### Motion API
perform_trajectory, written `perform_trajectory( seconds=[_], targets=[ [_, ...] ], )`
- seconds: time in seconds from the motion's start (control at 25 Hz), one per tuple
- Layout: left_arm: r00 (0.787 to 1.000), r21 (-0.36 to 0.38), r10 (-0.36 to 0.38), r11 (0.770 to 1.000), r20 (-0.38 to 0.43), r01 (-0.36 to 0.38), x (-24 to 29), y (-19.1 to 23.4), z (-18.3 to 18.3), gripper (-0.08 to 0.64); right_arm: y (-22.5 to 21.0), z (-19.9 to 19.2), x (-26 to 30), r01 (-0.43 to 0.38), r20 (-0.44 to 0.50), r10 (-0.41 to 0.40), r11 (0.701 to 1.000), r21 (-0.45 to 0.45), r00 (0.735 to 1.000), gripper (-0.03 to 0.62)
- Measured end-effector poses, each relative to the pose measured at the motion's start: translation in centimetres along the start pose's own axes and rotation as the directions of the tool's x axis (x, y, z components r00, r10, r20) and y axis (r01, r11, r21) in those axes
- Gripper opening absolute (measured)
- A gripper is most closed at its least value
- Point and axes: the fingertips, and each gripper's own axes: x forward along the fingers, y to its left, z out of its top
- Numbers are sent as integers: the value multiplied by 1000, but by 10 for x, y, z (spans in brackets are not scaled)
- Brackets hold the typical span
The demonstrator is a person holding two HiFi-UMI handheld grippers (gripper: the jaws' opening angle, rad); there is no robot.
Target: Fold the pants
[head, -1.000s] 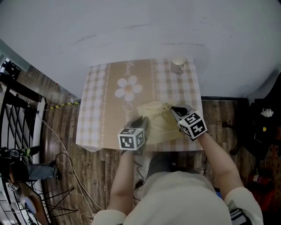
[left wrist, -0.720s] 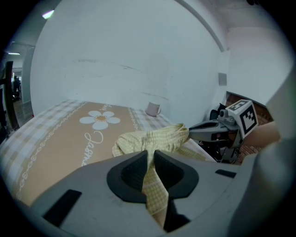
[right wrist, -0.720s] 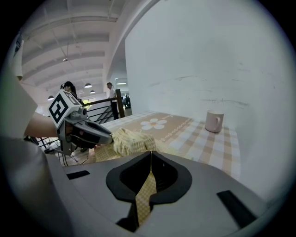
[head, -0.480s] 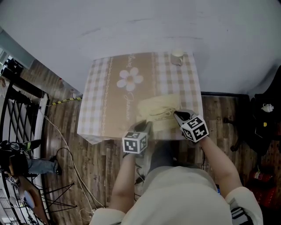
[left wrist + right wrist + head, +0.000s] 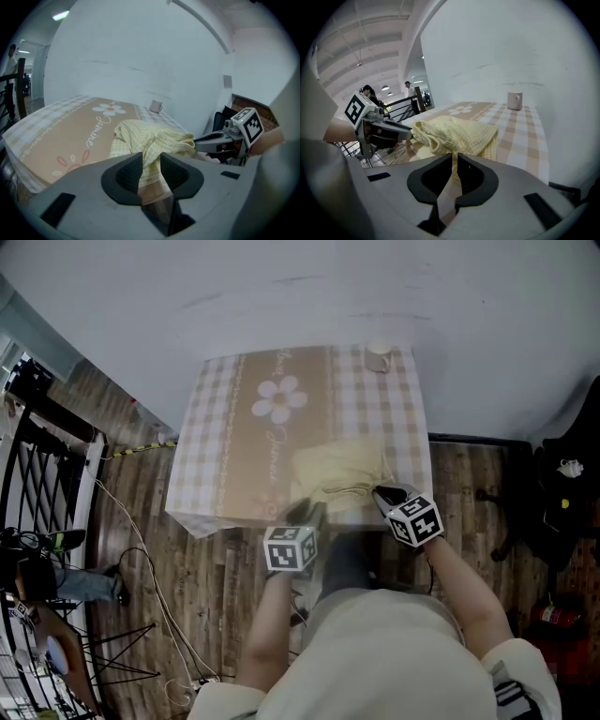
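Note:
The pale yellow checked pants (image 5: pixel 339 470) lie bunched on the near right part of the table (image 5: pixel 234 446), reaching its front edge. My left gripper (image 5: pixel 305 513) is at the pants' near left edge. In the left gripper view its jaws (image 5: pixel 151 161) have just been opening and stand apart, with a fold of the pants (image 5: pixel 150 136) hanging loose between them. My right gripper (image 5: pixel 383 494) is at the near right edge. In the right gripper view its jaws (image 5: pixel 455 161) are nearly together, pinching the pants (image 5: pixel 454 131).
A white mug (image 5: pixel 377 357) stands at the table's far right corner, close to the wall. A black metal railing (image 5: pixel 37 474) and cables (image 5: pixel 141 568) are on the wood floor to the left. Dark gear (image 5: pixel 562 493) stands at the right.
Both grippers have come back toward the table's near edge, dragging the pants with them. The pants now reach the front edge. The left jaws are wider apart.

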Motion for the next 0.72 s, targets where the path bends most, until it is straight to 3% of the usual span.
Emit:
perform_trajectory(
  seconds=[0.16, 0.24, 0.44, 0.56, 0.72],
  targets=[
    [999, -4, -10, 1000, 36, 10, -10, -10, -5, 116, 6, -10, -9, 6, 6, -6, 1000, 11, 1000, 8],
    [998, -16, -35, 999, 50, 36, -15, -17, -8, 218, 10, -13, -14, 6, 17, -7, 1000, 15, 1000, 9],
    [998, -9, -28, 1000, 49, 29, -30, -27, -16, 225, 20, -13, -26, 8, 53, -9, 1000, 23, 999, 8],
    [997, -37, -5, 999, 74, 8, -41, -32, -18, 209, 28, -11, -38, 3, 88, -6, 999, 40, 996, 8],
    [989, -86, 61, 995, 131, -50, -62, -36, -15, 92, 40, -4, -56, -10, 140, 2, 998, 56, 990, 8]
  ],
)
